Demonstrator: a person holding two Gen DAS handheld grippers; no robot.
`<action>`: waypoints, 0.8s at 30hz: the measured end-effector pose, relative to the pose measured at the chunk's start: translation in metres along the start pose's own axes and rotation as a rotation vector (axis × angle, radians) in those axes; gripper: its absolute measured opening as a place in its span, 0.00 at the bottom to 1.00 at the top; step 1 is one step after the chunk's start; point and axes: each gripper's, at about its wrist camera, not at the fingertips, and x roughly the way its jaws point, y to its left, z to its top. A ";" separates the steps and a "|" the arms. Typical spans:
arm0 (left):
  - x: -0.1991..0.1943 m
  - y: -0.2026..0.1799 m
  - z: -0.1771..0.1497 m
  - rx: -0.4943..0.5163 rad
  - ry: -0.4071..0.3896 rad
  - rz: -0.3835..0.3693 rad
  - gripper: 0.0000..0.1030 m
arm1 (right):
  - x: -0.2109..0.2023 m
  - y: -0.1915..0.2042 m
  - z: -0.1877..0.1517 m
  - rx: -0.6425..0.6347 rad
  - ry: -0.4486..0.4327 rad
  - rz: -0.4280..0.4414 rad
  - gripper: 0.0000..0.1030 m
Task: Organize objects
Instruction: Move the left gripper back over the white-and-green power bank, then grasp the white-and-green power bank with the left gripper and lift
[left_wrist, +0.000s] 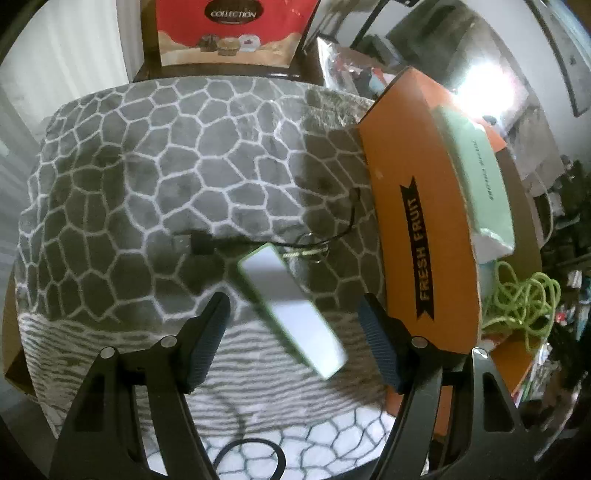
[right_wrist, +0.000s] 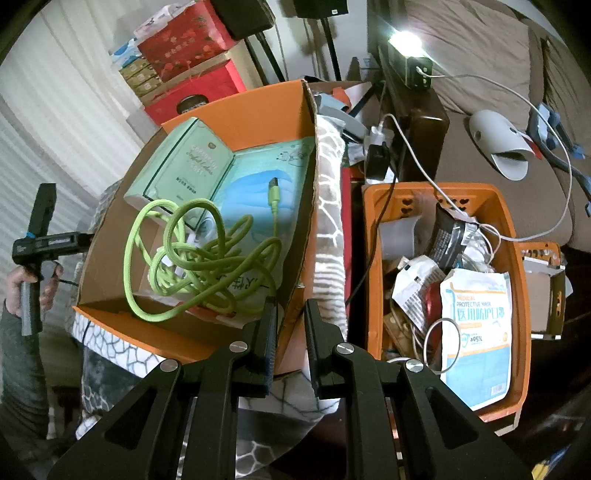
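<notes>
In the left wrist view a white and green power bank (left_wrist: 291, 308) lies on the grey patterned blanket (left_wrist: 166, 166), between the fingers of my open left gripper (left_wrist: 293, 332), which do not touch it. A black cable (left_wrist: 332, 236) lies just beyond it. To the right stands the orange "FRESH FRUIT" box (left_wrist: 413, 221). In the right wrist view that box (right_wrist: 258, 110) holds a mint green box (right_wrist: 181, 162), a lime green cable (right_wrist: 199, 254) and a blue packet (right_wrist: 251, 192). My right gripper (right_wrist: 291, 332) is nearly shut and empty, over the box's near right corner.
An orange plastic basket (right_wrist: 517, 295) with mask packets, wires and wrappers stands right of the box. A red "COLLECTION" bag (left_wrist: 229, 29) stands behind the blanket. Red boxes (right_wrist: 188, 62) are stacked at the back. A grey slipper (right_wrist: 498, 144) and white cables lie at the right.
</notes>
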 end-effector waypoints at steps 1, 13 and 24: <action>0.003 -0.002 0.001 0.000 0.003 0.012 0.67 | 0.000 0.000 0.000 0.001 0.000 0.000 0.13; 0.028 -0.015 0.004 0.055 -0.013 0.175 0.37 | 0.000 0.001 0.000 0.005 -0.003 0.003 0.13; -0.003 -0.021 -0.004 0.067 -0.123 0.099 0.22 | -0.001 0.001 -0.001 0.008 -0.005 0.005 0.13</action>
